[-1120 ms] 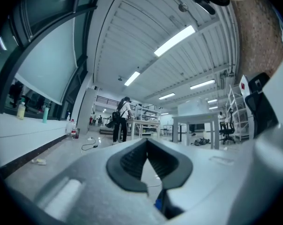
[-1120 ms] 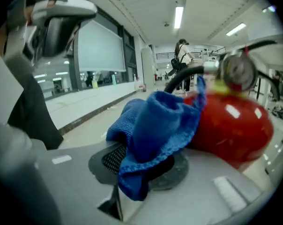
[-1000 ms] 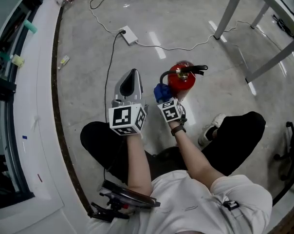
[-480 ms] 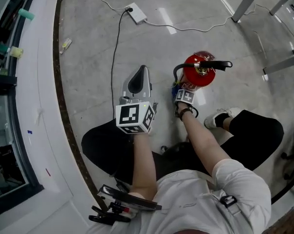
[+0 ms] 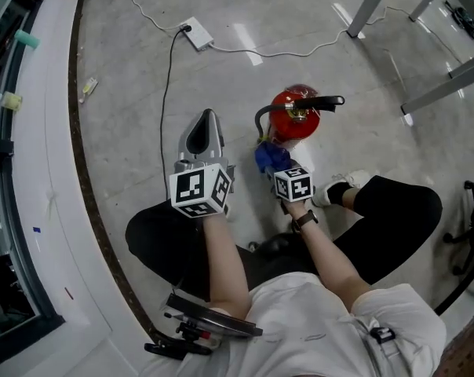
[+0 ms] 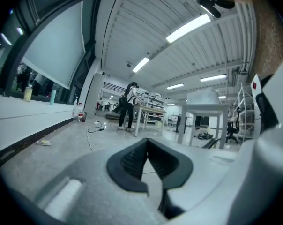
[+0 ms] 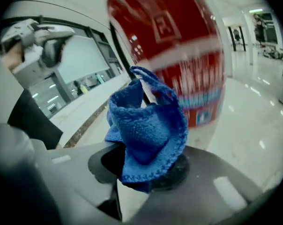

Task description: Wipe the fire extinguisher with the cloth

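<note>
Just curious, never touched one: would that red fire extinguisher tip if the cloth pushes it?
Probably not easily: the fire extinguisher stands upright on flat floor and looks heavy. Its tall, narrow body might rock under a high push. The crumpled cloth looks soft, so it likely gives first.

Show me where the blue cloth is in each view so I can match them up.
Head view: the blue cloth is at centre, at the tip of the right gripper, just below the fire extinguisher.
Left gripper view: not in it.
Right gripper view: centre, clamped between the jaws, with the fire extinguisher behind it.
Shared landmark: the red fire extinguisher, in the head and right gripper views only.
</note>
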Available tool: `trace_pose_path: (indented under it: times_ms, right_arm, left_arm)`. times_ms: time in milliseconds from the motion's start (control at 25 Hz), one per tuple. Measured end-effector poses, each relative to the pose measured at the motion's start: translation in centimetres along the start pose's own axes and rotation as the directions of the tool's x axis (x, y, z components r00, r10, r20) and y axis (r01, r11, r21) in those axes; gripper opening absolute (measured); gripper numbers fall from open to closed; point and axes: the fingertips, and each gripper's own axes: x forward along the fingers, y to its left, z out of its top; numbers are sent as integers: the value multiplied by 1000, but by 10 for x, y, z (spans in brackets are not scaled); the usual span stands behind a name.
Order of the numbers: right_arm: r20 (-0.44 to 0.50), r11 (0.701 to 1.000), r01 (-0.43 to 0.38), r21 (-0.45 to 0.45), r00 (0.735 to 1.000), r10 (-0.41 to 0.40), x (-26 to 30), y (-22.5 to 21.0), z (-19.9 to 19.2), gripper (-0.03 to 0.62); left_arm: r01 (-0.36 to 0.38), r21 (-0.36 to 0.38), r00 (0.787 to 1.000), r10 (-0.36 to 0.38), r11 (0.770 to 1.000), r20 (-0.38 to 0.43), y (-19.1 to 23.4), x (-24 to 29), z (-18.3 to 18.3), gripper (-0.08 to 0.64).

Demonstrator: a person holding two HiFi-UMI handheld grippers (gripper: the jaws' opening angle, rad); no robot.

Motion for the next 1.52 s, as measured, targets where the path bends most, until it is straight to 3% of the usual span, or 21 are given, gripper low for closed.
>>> trace_pose_path:
  times_ms: [80, 120, 200, 280, 360, 440, 480, 520, 560, 600, 640, 680, 720, 800, 920, 1080, 1240, 1320, 1360, 1440, 1520]
  right_arm:
    - [155, 986, -26, -168, 987, 52, -50, 35, 51, 115]
    - [242, 962, -9, -274, 967, 78, -77, 50, 77, 115]
    - [425, 908, 89, -408, 899, 103, -126, 70, 130, 115]
    - [543, 918, 142, -370, 835, 89, -156, 68, 169, 117]
    - [559, 950, 116, -289, 826, 69, -156, 56, 184, 107]
    - [554, 945, 109, -309, 828, 86, -143, 53, 186, 117]
    - [573, 920, 136, -366, 813, 108, -139, 56, 185, 115]
    - [596, 876, 190, -443, 792, 130, -135, 61, 181, 109]
    - [604, 811, 252, -527, 783, 149, -131, 67, 174, 107]
    - [582, 740, 294, -605, 798, 159, -123, 72, 164, 107]
    - [531, 689, 297, -661, 834, 149, -110, 73, 150, 104]
    - [464, 678, 270, -684, 878, 119, -92, 67, 131, 104]
    - [398, 700, 233, -675, 914, 79, -72, 54, 111, 104]
    - [284, 748, 183, -638, 959, 8, -35, 20, 67, 100]
    - [122, 773, 136, -619, 990, -77, 17, -26, 2, 101]
    - [-36, 871, 95, -482, 991, -128, 67, -65, -54, 101]
    - [-182, 960, 146, -240, 964, -192, 108, -113, -109, 106]
    - [-219, 976, 155, -155, 958, -187, 118, -130, -119, 107]
    - [-229, 978, 141, -153, 958, -174, 119, -129, -119, 107]
    - [-236, 983, 80, -167, 965, -119, 109, -110, -114, 106]
    - [-178, 987, -9, -161, 984, -20, 83, -73, -92, 106]
  left_arm:
    - [-10, -12, 1000, 10, 1000, 8, -2, -3, 1, -2]
    - [-13, -18, 1000, 13, 1000, 13, -4, -4, 1, -2]
    - [-17, -24, 1000, 17, 1000, 22, -9, -8, 0, -2]
    - [-19, -24, 999, 19, 1000, 28, -15, -13, -3, -2]
    - [-24, -17, 999, 24, 1000, 30, -22, -20, -7, -1]
    - [-29, 4, 999, 29, 1000, 34, -30, -27, -10, -1]
    - [-28, 21, 999, 27, 999, 37, -34, -30, -11, -2]
    - [-24, 41, 999, 22, 999, 41, -39, -34, -13, -2]
    - [-18, 66, 999, 15, 998, 47, -43, -37, -14, -2]
    - [-11, 93, 999, 6, 996, 51, -46, -40, -16, -2]
    - [-4, 118, 999, -2, 993, 53, -50, -43, -18, -2]
    - [2, 137, 998, -10, 991, 54, -53, -47, -20, -2]
    - [7, 146, 998, -16, 989, 55, -55, -51, -21, -2]
    - [7, 139, 998, -15, 990, 55, -60, -59, -20, -2]
    - [-14, 134, 999, 8, 991, 45, -59, -68, -18, -2]
    - [-5, 127, 1000, 1, 992, 28, -54, -71, -32, -2]
    - [-28, 112, 999, 31, 993, -28, -39, -71, -57, -2]
    - [-24, 116, 998, 30, 993, -48, -33, -66, -68, -2]
    - [-21, 119, 998, 27, 993, -56, -32, -64, -70, -2]
    - [-22, 119, 998, 29, 993, -58, -28, -59, -68, -2]
    - [-21, 116, 999, 25, 993, -36, -27, -51, -54, -2]
